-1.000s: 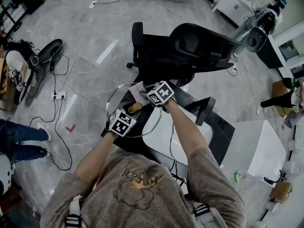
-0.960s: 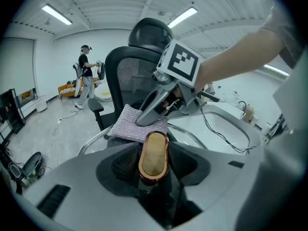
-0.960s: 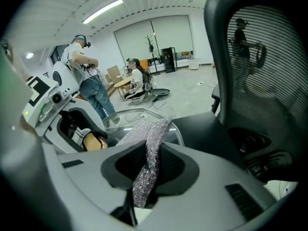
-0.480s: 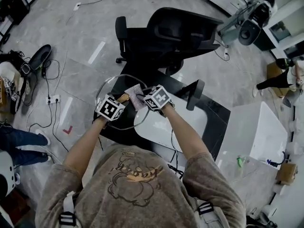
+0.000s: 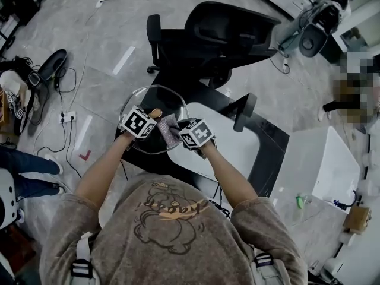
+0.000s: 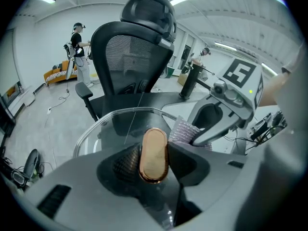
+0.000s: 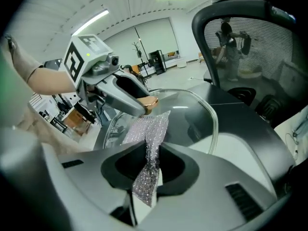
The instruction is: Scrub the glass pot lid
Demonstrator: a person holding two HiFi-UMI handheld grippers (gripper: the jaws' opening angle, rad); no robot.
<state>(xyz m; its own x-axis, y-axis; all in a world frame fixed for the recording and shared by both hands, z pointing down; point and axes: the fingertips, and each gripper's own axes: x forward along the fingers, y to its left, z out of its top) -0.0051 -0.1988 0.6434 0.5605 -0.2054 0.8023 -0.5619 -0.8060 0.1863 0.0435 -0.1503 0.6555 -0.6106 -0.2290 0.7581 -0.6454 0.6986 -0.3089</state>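
The left gripper [image 5: 149, 116] is gripping the lid [image 5: 148, 100] by its knob [image 5: 155, 113]. Its 2 jaws are pressing on either side of the copper-coloured knob [image 6: 153, 154], standing fairly wide apart around it. The lid [image 6: 118, 124] is hanging in the air over the far left corner of the black tabletop [image 5: 273, 153], clear of its surface, with its glass reaching away from the left gripper [image 6: 154, 160].

The right gripper [image 5: 179, 132] is pinching a silvery cloth [image 5: 168, 128], its jaws sitting narrow on the mesh. The cloth [image 7: 149, 138] is running out of the right gripper [image 7: 151, 165] and lying against the glass of the lid [image 7: 192, 114], just beside the knob [image 7: 148, 101]. A black chair [image 5: 225, 34] is standing past the tabletop's far edge.
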